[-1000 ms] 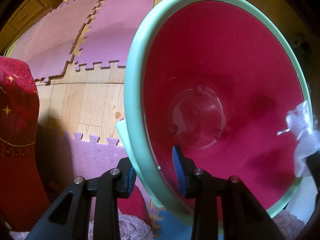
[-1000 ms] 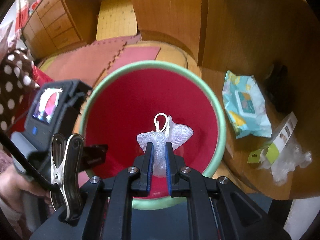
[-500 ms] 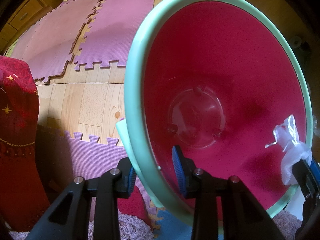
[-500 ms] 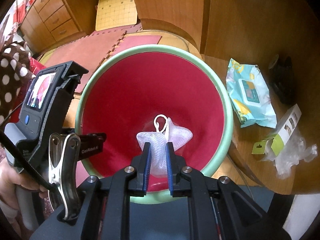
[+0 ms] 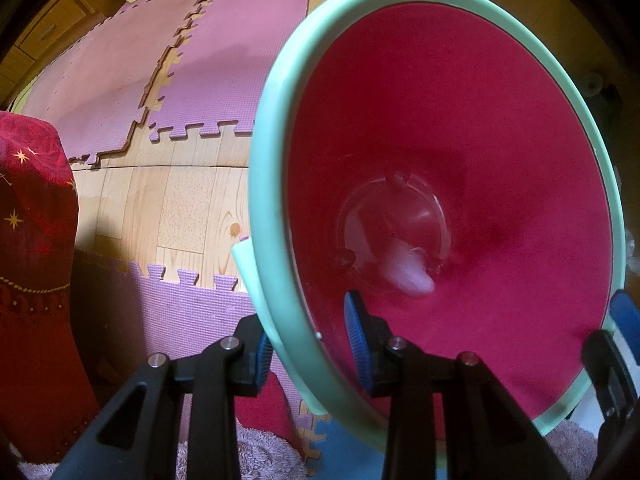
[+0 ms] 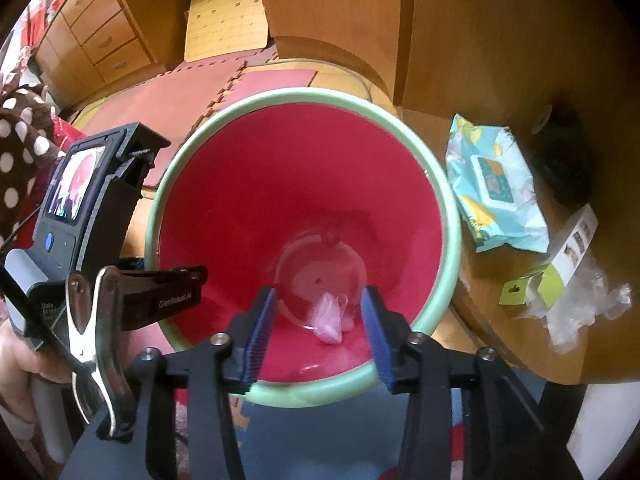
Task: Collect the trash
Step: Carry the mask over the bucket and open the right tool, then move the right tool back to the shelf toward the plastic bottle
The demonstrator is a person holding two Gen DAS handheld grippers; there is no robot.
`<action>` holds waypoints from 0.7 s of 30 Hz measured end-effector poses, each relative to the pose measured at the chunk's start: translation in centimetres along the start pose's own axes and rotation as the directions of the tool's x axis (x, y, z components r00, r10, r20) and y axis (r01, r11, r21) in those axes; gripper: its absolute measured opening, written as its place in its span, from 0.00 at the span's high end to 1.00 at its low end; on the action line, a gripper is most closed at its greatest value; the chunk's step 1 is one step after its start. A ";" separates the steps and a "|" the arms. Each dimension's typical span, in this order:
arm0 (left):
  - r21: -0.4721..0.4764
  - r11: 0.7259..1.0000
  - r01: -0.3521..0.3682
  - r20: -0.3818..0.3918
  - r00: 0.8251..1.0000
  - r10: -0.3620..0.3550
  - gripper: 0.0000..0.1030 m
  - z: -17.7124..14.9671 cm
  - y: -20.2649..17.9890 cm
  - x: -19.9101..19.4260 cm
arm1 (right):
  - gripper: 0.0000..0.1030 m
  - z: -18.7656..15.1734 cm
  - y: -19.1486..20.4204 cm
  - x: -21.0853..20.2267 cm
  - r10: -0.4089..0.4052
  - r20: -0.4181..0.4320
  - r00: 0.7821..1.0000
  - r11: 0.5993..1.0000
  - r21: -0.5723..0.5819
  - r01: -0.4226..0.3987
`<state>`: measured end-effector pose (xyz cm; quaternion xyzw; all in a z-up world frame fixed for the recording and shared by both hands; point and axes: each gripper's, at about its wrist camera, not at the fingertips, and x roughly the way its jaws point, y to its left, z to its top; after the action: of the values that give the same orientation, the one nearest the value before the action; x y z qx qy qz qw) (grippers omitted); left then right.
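— Down at the bottom of the bin, on the clear base, lies the white mesh scrap (blurred in the left view, so it may not have settled). A second ago we had it pinched above the rim; now it is free of us.

— And our right gripper?

— Its jaws are opening, with nothing between the blue pads; the scrap is well below them. Our left gripper is clamped on the bin's green rim, one pad inside, one outside, just as it was before.

— So that piece is collected.

— We judge so. Beside the bin, on the wooden table, we see a wipes pack and a small box in crumpled clear plastic. The plastic looks like the next trash; the wipes pack may not be trash at all.
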<state>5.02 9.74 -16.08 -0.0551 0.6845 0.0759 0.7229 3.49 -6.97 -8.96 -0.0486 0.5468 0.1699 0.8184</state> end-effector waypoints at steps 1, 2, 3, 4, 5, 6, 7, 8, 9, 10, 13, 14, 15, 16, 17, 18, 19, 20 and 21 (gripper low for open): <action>0.000 1.000 0.000 0.000 1.000 0.000 0.66 0.0 0.0 0.0 | 0.51 0.0 0.0 -0.1 -0.005 0.005 1.000 1.000 0.000 0.005; 0.000 1.000 0.000 0.000 1.000 0.000 0.66 0.0 0.0 0.0 | 0.49 0.1 0.0 -0.3 -0.009 0.011 1.000 1.000 -0.001 0.009; 0.000 1.000 0.000 0.000 1.000 0.000 0.66 0.0 0.0 0.0 | 0.48 0.1 0.1 -0.5 -0.014 0.017 1.000 1.000 -0.002 0.014; 0.000 1.000 0.000 0.000 1.000 0.000 0.66 0.0 0.0 0.0 | 0.46 0.2 0.1 -0.7 -0.023 0.023 0.999 1.000 -0.004 0.023; 0.000 1.000 0.000 0.000 1.000 0.000 0.66 0.0 0.0 0.0 | 0.45 0.2 0.2 -0.8 -0.031 0.028 0.999 0.999 -0.007 0.032; 0.000 1.000 0.000 0.000 1.000 0.000 0.66 0.0 0.0 0.0 | 0.45 0.3 0.3 -1.1 -0.042 0.036 0.998 0.999 -0.012 0.043; 0.000 1.000 0.000 0.000 1.000 0.000 0.66 0.0 0.0 0.0 | 0.45 0.3 0.5 -1.4 -0.059 0.050 0.997 0.998 -0.020 0.060; 0.000 1.000 0.000 0.000 1.000 0.000 0.66 0.0 0.0 0.0 | 0.45 0.4 0.6 -1.7 -0.071 0.060 0.996 0.997 -0.027 0.072; 0.001 1.000 0.000 0.000 1.000 0.000 0.66 0.0 0.0 0.0 | 0.45 0.5 0.9 -2.1 -0.088 0.078 0.993 0.995 -0.038 0.091; 0.000 1.000 0.000 0.000 1.000 0.000 0.66 0.0 0.0 0.0 | 0.45 0.6 1.1 -2.5 -0.103 0.095 0.990 0.993 -0.046 0.108; 0.001 1.000 0.000 0.000 1.000 0.000 0.66 0.0 0.0 0.0 | 0.45 0.9 1.7 -4.1 -0.143 0.153 0.978 0.986 -0.062 0.153; 0.000 1.000 0.000 0.000 1.000 0.000 0.66 0.0 0.0 0.0 | 0.45 1.1 1.8 -4.6 -0.151 0.173 0.973 0.985 -0.062 0.164; 0.000 1.000 0.000 0.001 1.000 0.000 0.66 0.0 0.0 0.0 | 0.45 1.3 1.9 -5.2 -0.156 0.192 0.969 0.984 -0.058 0.170; 0.000 1.000 0.001 0.001 1.000 -0.001 0.66 0.0 0.0 0.0 | 0.45 1.4 2.0 -5.6 -0.159 0.205 0.966 0.983 -0.054 0.173; 0.001 1.000 0.001 0.001 1.000 -0.001 0.66 0.0 0.0 0.0 | 0.45 1.6 1.9 -6.1 -0.160 0.218 0.963 0.983 -0.049 0.174; 0.001 1.000 0.000 0.001 1.000 0.000 0.66 0.0 0.0 0.0 | 0.45 1.7 1.9 -6.5 -0.159 0.230 0.960 0.984 -0.043 0.173; 0.001 1.000 0.000 0.001 1.000 0.000 0.66 0.0 0.0 0.0 | 0.45 1.8 1.8 -6.8 -0.159 0.237 0.958 0.984 -0.037 0.172; 0.000 1.000 -0.002 0.000 1.000 0.002 0.66 0.0 0.0 0.0 | 0.45 1.9 1.8 -7.2 -0.158 0.244 0.957 0.985 -0.030 0.170; 0.001 1.000 -0.003 0.000 1.000 0.003 0.66 0.0 0.0 0.0 | 0.45 2.0 1.6 -7.5 -0.154 0.249 0.956 0.986 -0.023 0.165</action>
<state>5.05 9.72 -16.05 -0.0540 0.6846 0.0767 0.7229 2.11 -6.58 -1.21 -0.0890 0.4315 0.1198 0.8897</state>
